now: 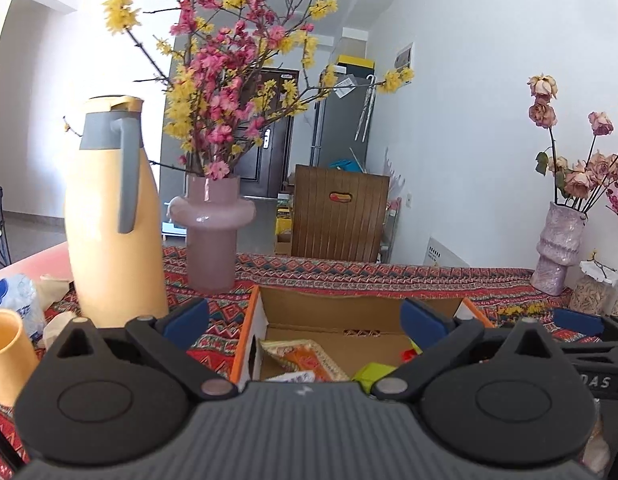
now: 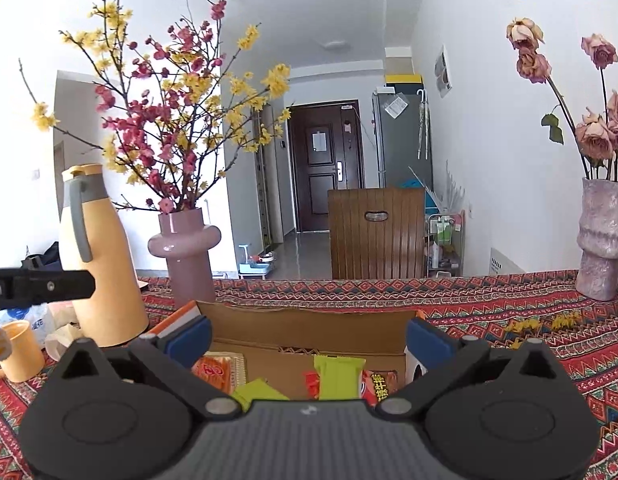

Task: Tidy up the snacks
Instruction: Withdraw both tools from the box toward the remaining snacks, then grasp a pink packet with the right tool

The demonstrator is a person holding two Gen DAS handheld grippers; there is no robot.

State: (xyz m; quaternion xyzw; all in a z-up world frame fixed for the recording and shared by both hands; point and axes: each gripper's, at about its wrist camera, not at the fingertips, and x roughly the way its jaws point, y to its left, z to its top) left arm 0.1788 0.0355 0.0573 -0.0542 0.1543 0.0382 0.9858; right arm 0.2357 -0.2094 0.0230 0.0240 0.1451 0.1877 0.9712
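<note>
Snacks (image 2: 339, 376) half hidden behind spread right tongs (image 2: 309, 340).

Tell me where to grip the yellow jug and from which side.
Grip the grey handle of the jug, coming in from its right, the vase side. The jug stands upright, its body looks too broad for the jaws, and the slim vertical handle stands off the body on that side. Both grippers, left and right, are open and empty.
</note>
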